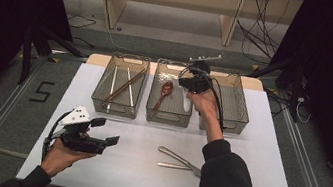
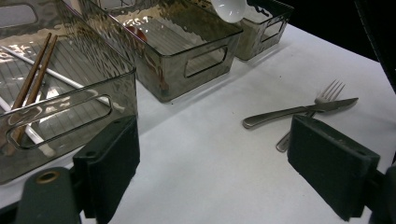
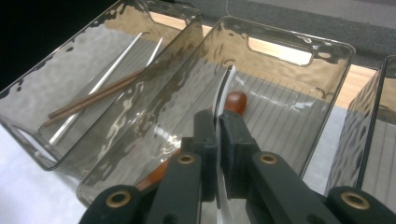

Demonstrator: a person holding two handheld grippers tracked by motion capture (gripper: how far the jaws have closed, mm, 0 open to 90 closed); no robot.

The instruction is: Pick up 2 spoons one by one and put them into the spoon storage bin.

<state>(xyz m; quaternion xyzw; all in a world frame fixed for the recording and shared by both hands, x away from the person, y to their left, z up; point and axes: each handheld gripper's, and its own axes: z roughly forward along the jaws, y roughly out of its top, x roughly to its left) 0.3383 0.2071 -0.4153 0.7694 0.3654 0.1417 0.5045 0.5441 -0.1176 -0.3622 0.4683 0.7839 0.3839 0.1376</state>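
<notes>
High view: right gripper (image 1: 191,83) hovers over middle bin (image 1: 167,118), white spoon (image 1: 186,102) hanging below; left gripper (image 1: 104,130) idles near-left, jaws apart.

Left gripper view: knife (image 2: 299,110) & fork (image 2: 322,100) wait on table (image 2: 210,177).

Right gripper view: jaws clamp spoon edge-on above brown spoon (image 3: 235,101). Step looks like sorting; next prob. lower & release.
</notes>
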